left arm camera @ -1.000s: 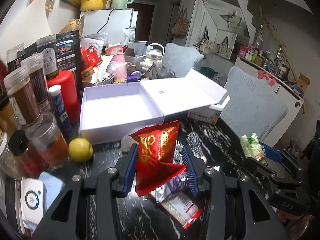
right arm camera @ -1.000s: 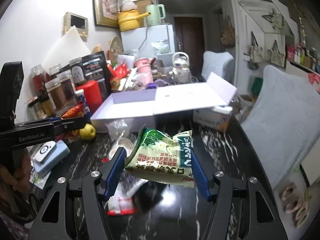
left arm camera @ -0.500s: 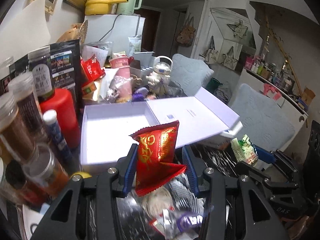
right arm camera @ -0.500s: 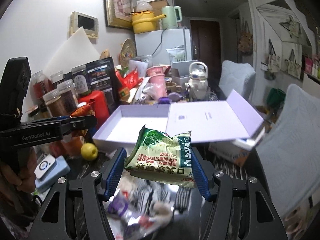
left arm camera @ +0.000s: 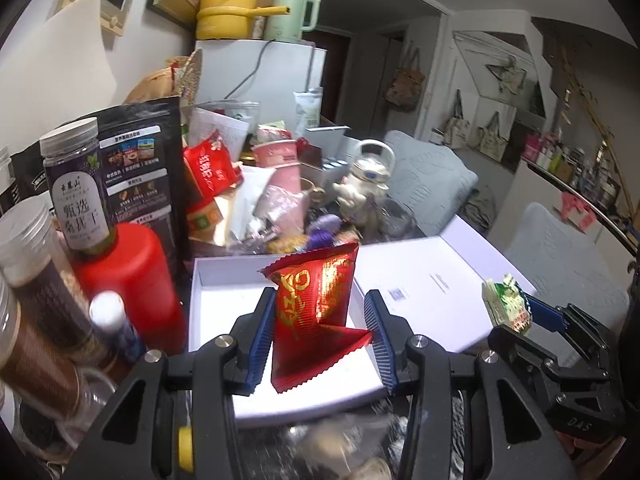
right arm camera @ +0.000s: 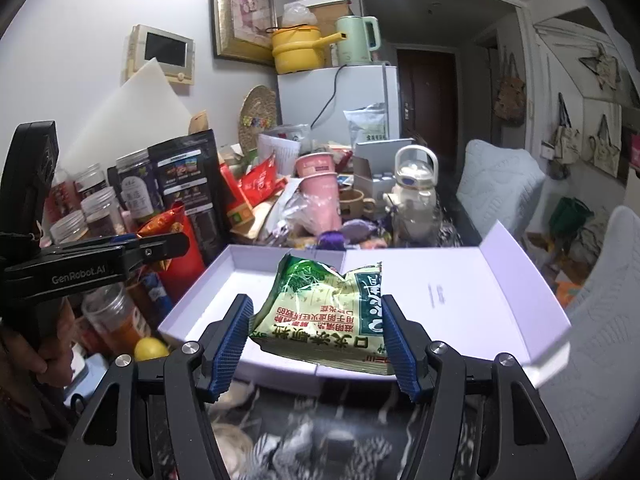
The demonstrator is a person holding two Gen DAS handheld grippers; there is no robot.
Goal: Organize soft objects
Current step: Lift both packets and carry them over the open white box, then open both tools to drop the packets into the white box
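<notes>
Left gripper (left arm camera: 320, 330): blue ribbed pads pinch a red packet (left arm camera: 316, 316) with gold print, upright, crimped top edge up, held above the near part of the white box (left arm camera: 208, 308).

Right gripper (right arm camera: 316, 338): pads closed on a green and white packet (right arm camera: 328, 314), puffy and crinkled, lying flat with its printed characters upside down, held over the box's near wall.

White box: shallow tray, bare floor, low walls; its lid (right arm camera: 480, 292) lies folded open flat to the right.

Left of box: red bottle (left arm camera: 132, 280) and jars (left arm camera: 76, 188) close against the wall. Behind the box: clutter touching the far wall, with a pink cup (right arm camera: 320, 184) and a white kettle (right arm camera: 412, 196).

Lemon (right arm camera: 150, 348): near the box's left corner.
</notes>
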